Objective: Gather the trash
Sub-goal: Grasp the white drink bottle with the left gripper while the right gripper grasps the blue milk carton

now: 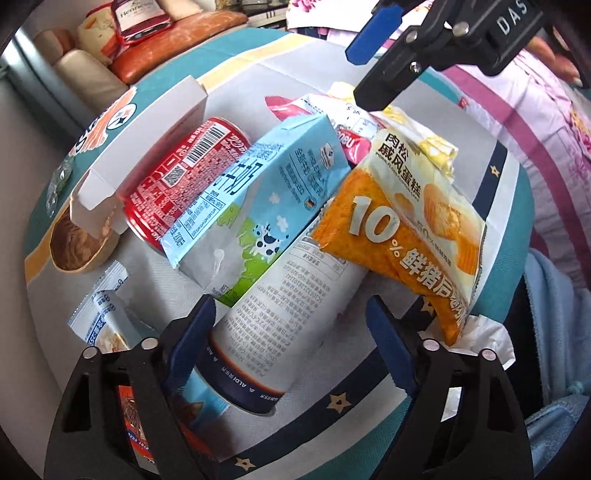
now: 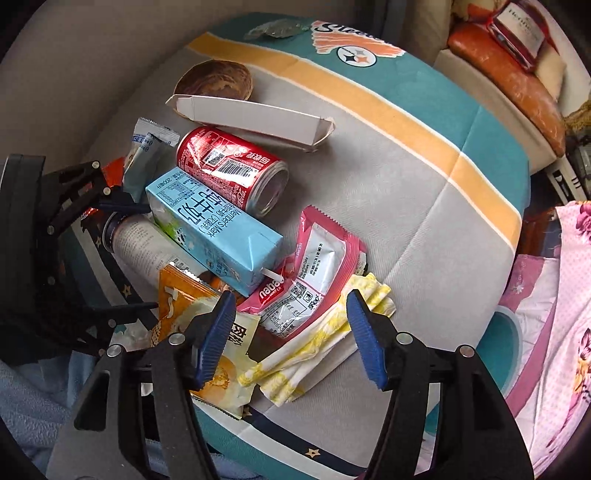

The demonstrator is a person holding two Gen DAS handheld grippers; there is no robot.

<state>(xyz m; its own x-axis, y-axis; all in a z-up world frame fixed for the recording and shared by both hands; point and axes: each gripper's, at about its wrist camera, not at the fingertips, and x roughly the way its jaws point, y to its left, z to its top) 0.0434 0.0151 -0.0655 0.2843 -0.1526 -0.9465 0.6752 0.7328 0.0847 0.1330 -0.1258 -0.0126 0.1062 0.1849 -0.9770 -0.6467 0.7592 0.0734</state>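
A pile of trash lies on a patterned cloth [image 2: 406,177]. It holds a red can [image 1: 184,181] [image 2: 232,166], a blue milk carton [image 1: 258,184] [image 2: 210,229], a white can [image 1: 288,317] [image 2: 144,243], an orange cake bag [image 1: 402,229] [image 2: 184,306], a pink wafer wrapper [image 2: 317,266] and a yellow wrapper [image 2: 325,339]. My left gripper [image 1: 291,339] is open, its fingers on either side of the white can's end. My right gripper [image 2: 291,332] is open just above the yellow and pink wrappers; it also shows in the left wrist view [image 1: 373,66].
A white paper tray [image 2: 255,118] [image 1: 147,147] and a brown paper cup [image 2: 214,81] [image 1: 77,247] lie beyond the red can. A small blue-white sachet [image 2: 147,151] [image 1: 103,317] lies by the left gripper. Cushions and a red box [image 2: 521,29] sit at the back.
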